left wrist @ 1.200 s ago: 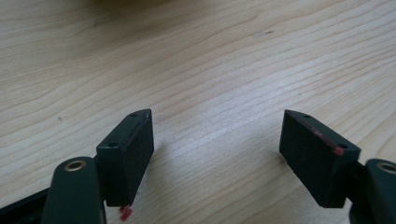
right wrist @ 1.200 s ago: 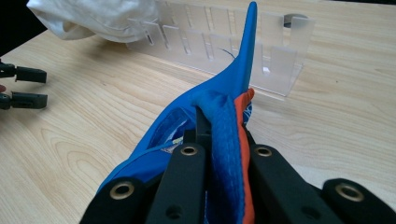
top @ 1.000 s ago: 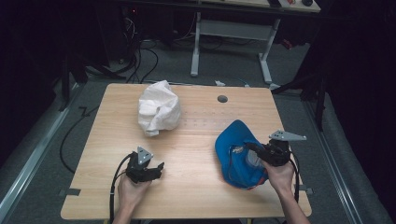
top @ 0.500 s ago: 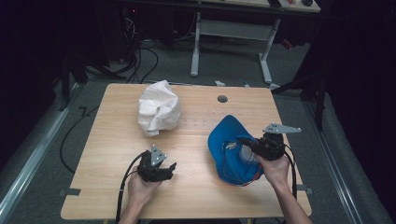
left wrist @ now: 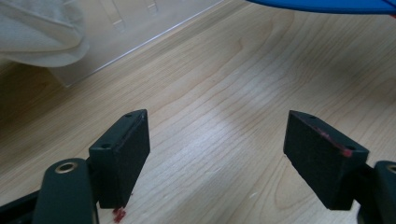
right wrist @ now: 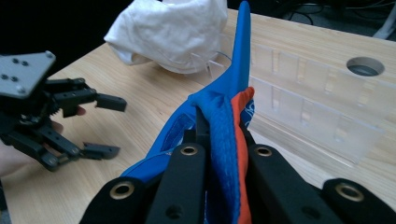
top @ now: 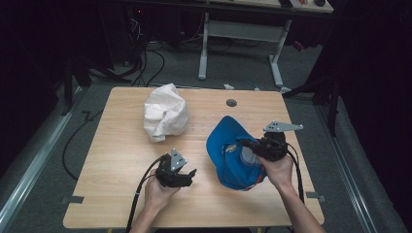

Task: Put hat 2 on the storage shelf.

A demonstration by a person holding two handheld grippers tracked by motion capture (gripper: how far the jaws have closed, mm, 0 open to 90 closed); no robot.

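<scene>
A: Now, left to right. What sits at the far left of the tabletop [top: 116, 160]?

B: Crumpled white cloth [top: 165, 118], back-left area, lying on the wood. In the left tool's own view it shows at the upper left, beside a clear plastic holder [left wrist: 140, 28].

A: Left tool [top: 190, 175]?

B: Held low over the front-left of the tabletop. Jaws stand wide apart and have just been opening further; nothing but bare wood between them.

A: Next, the cap?

B: Blue cap [top: 228, 155], right of centre, tilted up off the wood, with an orange inner edge in the right gripper view. It lies well apart from the white cloth and just right of the left tool.

A: Right tool [top: 243, 144]?

B: Jaws pressed together, clamped on the blue cap's folded fabric; the pads pinch the blue and orange layers. The person's right hand [top: 277, 170] holds it from the front right edge.
</scene>
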